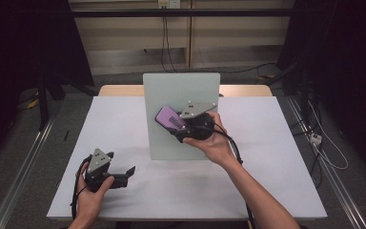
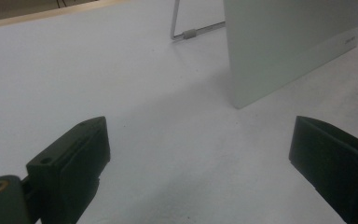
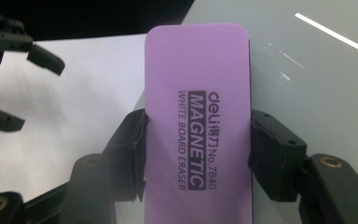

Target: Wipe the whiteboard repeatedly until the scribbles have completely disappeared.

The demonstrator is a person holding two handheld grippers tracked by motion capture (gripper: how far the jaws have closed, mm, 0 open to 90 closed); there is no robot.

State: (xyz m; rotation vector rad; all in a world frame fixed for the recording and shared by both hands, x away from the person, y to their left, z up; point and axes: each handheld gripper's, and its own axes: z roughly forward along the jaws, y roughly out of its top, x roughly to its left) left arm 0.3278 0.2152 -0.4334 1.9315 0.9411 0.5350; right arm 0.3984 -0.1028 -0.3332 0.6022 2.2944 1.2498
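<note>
A purple whiteboard eraser point(image 3: 198, 126) printed "MAGNETIC" sits clamped across its width between my right gripper's point(image 3: 198, 154) two black pads. In the high view that right gripper point(image 1: 183, 126) holds the eraser point(image 1: 168, 118) in front of the face of a small upright whiteboard point(image 1: 181, 90) at the table's middle. Whether the eraser touches the board I cannot tell. My left gripper point(image 1: 124, 174) rests low near the table's front left, jaws wide apart. In the left gripper view its gripper point(image 2: 200, 163) has nothing between its fingers, and the whiteboard's point(image 2: 284, 46) lower corner stands ahead.
A white sheet point(image 1: 267, 157) covers the table. The whiteboard leans on a wire stand point(image 2: 186, 32) behind it. Metal rails point(image 1: 24, 162) run along the floor on both sides, and cables point(image 1: 324, 148) lie at the right.
</note>
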